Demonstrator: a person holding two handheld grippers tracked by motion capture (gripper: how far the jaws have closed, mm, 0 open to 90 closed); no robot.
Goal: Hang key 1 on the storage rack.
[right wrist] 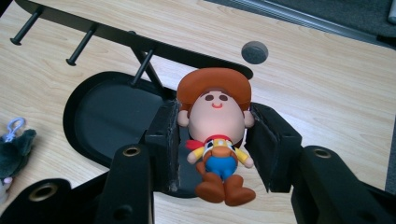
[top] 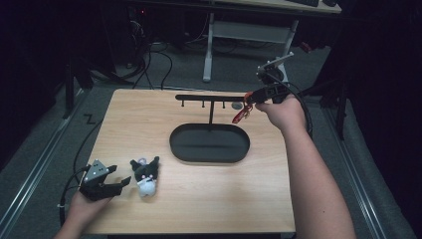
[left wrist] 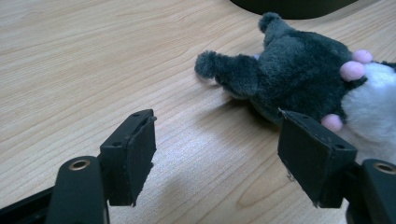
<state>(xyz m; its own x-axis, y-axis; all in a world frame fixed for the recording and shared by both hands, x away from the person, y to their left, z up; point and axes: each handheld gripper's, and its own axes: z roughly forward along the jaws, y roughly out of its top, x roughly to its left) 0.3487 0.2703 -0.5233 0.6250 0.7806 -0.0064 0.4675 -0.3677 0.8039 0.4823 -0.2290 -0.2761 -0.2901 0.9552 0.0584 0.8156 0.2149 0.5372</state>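
The right gripper [right wrist: 212, 144] pinches a cowboy figure [right wrist: 215, 140] by the head, up at the rack [top: 211, 98] near the table's [top: 149, 114] far right edge. The left gripper [left wrist: 217, 154] stands spread at the near left corner, one jaw just beside the plush toy [left wrist: 299, 84], contact unclear. Bare wood lies between; the tray [top: 209, 144] sits mid-table.

Worktop [top: 199, 199]: light wood-grain, rectangular. Directly on it stood a black stand with an oval tray base [top: 209, 143] and a pegged crossbar, centre-rear; a grey-and-white plush toy [top: 146, 176] lay near the front left edge. A small round grey disc [right wrist: 254, 52] sat near the crossbar's end.
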